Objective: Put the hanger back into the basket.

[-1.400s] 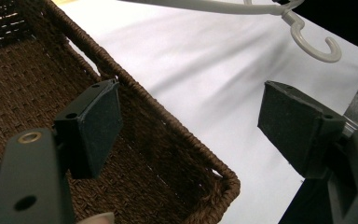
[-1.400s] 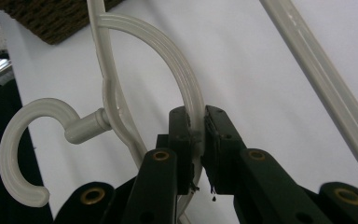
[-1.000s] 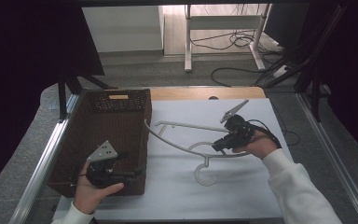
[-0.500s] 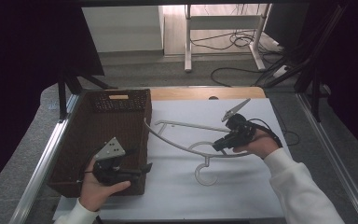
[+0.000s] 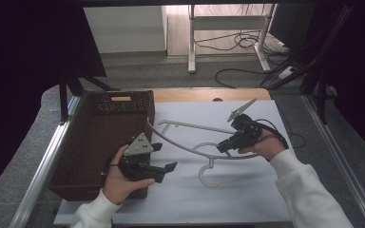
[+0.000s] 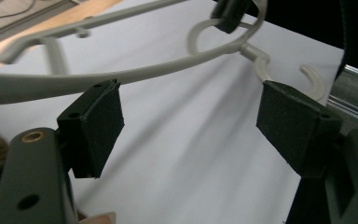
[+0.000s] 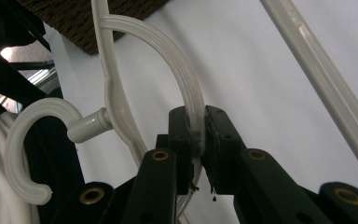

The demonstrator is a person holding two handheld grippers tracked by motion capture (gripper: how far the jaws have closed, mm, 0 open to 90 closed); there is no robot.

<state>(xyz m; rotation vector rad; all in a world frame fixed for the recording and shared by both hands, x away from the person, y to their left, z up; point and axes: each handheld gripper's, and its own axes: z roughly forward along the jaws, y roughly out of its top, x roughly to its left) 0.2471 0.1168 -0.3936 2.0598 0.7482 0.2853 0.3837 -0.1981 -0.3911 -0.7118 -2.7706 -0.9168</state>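
Observation:
A white plastic hanger [image 5: 190,137] lies across the white table top [image 5: 247,199], its hook [image 5: 209,175] pointing toward me. My right gripper [image 5: 223,145] is shut on the hanger's curved loop beside the hook; in the right gripper view the jaws pinch that ribbed loop [image 7: 193,100] near its hook [image 7: 25,144]. My left gripper [image 5: 166,156] stands open just right of the basket, its jaws facing the hanger. In the left gripper view the hanger's arm [image 6: 135,70] crosses just beyond the wide-apart pads [image 6: 98,121], nothing between them.
A dark brown wicker basket [image 5: 102,130] stands on the table's left side, against the hanger's far end. A strip of bare wood [image 5: 209,94] shows at the table's back edge. Metal rails [image 5: 43,166] flank the table; cables lie on the floor behind.
My left gripper has moved from over the basket's front corner rightward onto the white table, nearer the hanger. The right gripper and hanger have stayed nearly still.

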